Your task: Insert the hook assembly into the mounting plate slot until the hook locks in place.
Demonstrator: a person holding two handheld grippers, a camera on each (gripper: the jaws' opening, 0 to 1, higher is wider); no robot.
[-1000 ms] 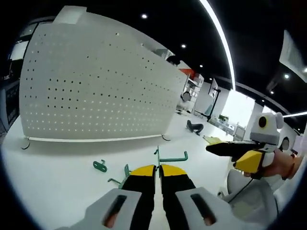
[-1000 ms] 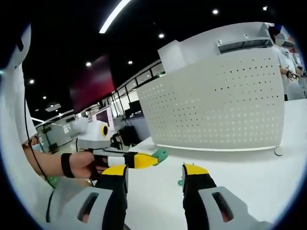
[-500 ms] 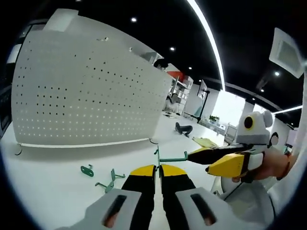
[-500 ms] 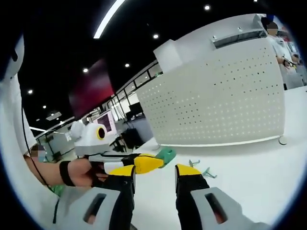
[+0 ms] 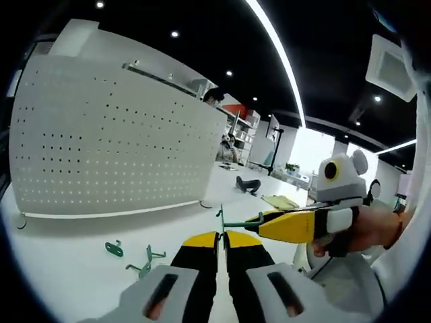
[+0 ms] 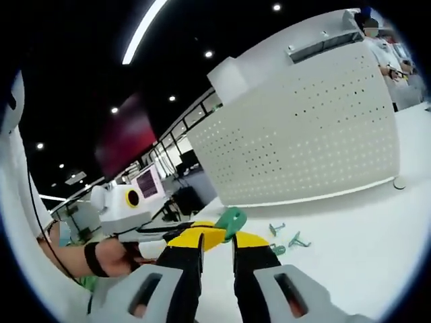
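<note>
Left tool (image 5: 221, 237) pinching green hook (image 5: 237, 222) before pegboard (image 5: 114, 141).

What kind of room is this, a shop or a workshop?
Probably an open office or lab floor used for handling trials: a white pegboard panel stands on a white table with green hooks, and desks with monitors sit behind under ceiling strip lights.

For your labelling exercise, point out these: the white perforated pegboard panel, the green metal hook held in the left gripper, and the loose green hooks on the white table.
White perforated pegboard panel (image 5: 114, 145), left gripper view, middle of its face.
Green metal hook (image 5: 237, 223), left gripper view, horizontal bar.
Loose green hooks (image 5: 147, 260), left gripper view, the nearer hook's stem.
</note>
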